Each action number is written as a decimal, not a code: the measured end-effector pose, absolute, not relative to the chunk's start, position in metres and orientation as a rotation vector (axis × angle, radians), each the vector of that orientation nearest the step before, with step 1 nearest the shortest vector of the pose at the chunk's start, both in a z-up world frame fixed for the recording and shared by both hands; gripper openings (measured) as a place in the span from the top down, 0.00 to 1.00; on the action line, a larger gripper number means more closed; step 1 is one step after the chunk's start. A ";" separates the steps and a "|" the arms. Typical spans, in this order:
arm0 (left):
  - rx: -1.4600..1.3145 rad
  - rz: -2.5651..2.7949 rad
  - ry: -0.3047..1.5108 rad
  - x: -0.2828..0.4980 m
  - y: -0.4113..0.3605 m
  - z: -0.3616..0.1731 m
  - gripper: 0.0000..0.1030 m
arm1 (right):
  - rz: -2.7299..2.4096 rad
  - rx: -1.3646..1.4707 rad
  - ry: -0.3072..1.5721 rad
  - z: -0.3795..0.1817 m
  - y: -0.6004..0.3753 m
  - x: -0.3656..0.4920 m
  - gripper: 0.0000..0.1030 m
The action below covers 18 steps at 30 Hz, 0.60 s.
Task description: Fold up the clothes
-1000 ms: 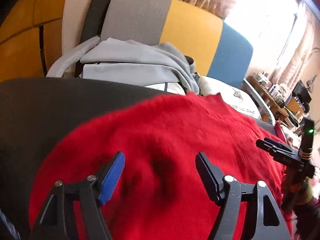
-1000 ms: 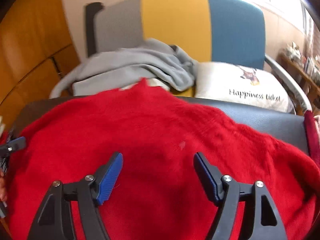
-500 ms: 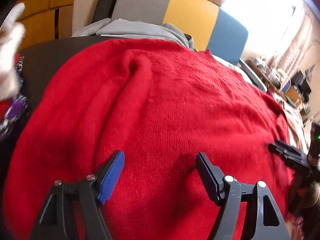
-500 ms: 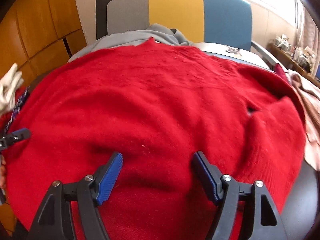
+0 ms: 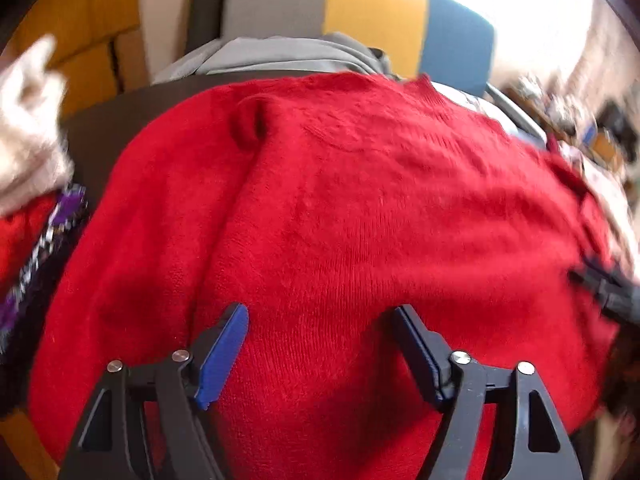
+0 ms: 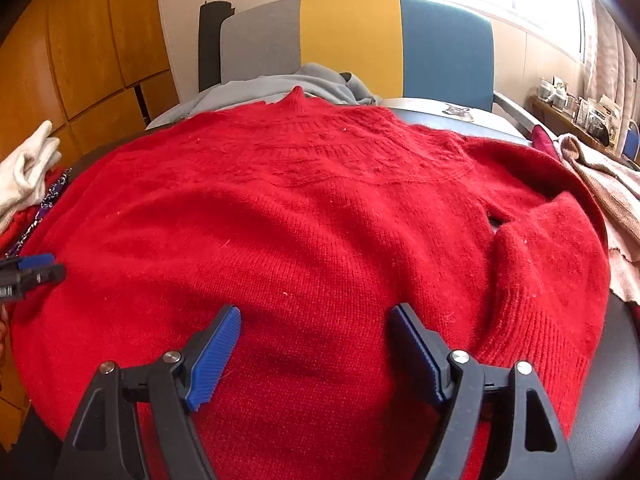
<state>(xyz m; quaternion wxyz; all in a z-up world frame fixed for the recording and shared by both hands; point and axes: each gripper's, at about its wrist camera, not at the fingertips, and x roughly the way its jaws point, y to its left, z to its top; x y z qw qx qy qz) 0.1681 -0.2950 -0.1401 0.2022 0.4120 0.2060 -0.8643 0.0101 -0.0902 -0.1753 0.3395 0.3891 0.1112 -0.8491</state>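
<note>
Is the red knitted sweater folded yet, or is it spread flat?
Mostly spread: the red knitted sweater lies open across the dark surface, collar far side, only its right sleeve folded over the body.

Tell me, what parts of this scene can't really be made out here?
- Red knitted sweater: near hem cut off by the bottom edge in both wrist views.
- Grey garment on the chair: mostly hidden behind the sweater.
- Shelf clutter, left wrist view: blurred, too small.
- Dark surface underneath: largely covered by the sweater.

A grey, yellow and blue chair back (image 6: 356,40) faces wooden panelling (image 6: 80,40).
</note>
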 end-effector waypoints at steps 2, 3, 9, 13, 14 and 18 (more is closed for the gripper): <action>1.091 -2.425 0.612 0.173 -0.291 -0.132 0.29 | -2.216 1.032 0.240 -0.169 -0.082 0.013 0.32; 1.073 -2.431 0.608 0.175 -0.288 -0.129 0.26 | -2.224 1.042 0.187 -0.166 -0.072 0.017 0.39; 1.119 -2.539 0.525 0.157 -0.250 -0.124 0.16 | -2.424 0.978 0.062 -0.134 0.002 0.025 0.39; 1.191 -2.569 0.523 0.142 -0.235 -0.133 0.16 | -2.526 1.074 0.039 -0.142 0.047 0.013 0.39; 1.212 -2.567 0.524 0.140 -0.231 -0.136 0.16 | -2.528 1.127 -0.038 -0.148 0.057 0.008 0.39; 1.235 -2.574 0.489 0.140 -0.225 -0.141 0.14 | -2.522 1.236 -0.218 -0.167 0.077 0.000 0.38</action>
